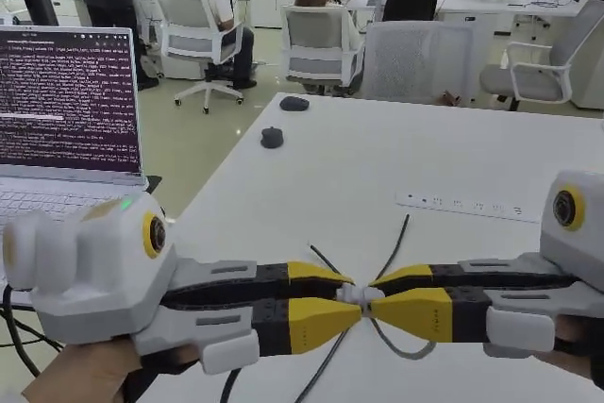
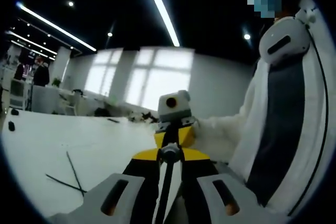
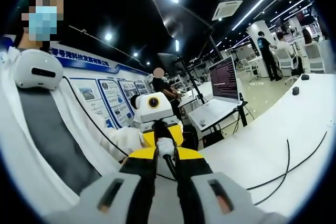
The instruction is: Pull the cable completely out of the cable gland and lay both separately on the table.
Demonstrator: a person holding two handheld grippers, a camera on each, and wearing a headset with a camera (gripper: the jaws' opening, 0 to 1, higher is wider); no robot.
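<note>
Your left gripper [image 2: 170, 157] has its yellow-tipped jaws pressed together on the cable gland [image 1: 354, 293], whose round grey end sits right at the tips in the left gripper view. Your right gripper [image 3: 166, 157] meets it nose to nose, jaws likewise squeezed together. In the right gripper view the black cable [image 1: 393, 247] runs back between them from the pale gland just beyond the tips, so the pinch looks to be on the cable where it enters the gland, though the exact spot is hard to make out. In the head view both grippers lie nearly level over the white table [image 1: 311, 186], tips all but touching with the gland between them. From that meeting point black strands fan out across the table: two away from you, one toward the near edge, one looping under the right gripper. You cannot tell whether they are a single cable. Farther out a long flat white strip [image 1: 467, 205] lies to the right, a dark mouse [image 1: 272, 137] sits well beyond the grippers, and an open laptop [image 1: 66, 92] stands at the left, its screen full of text
</note>
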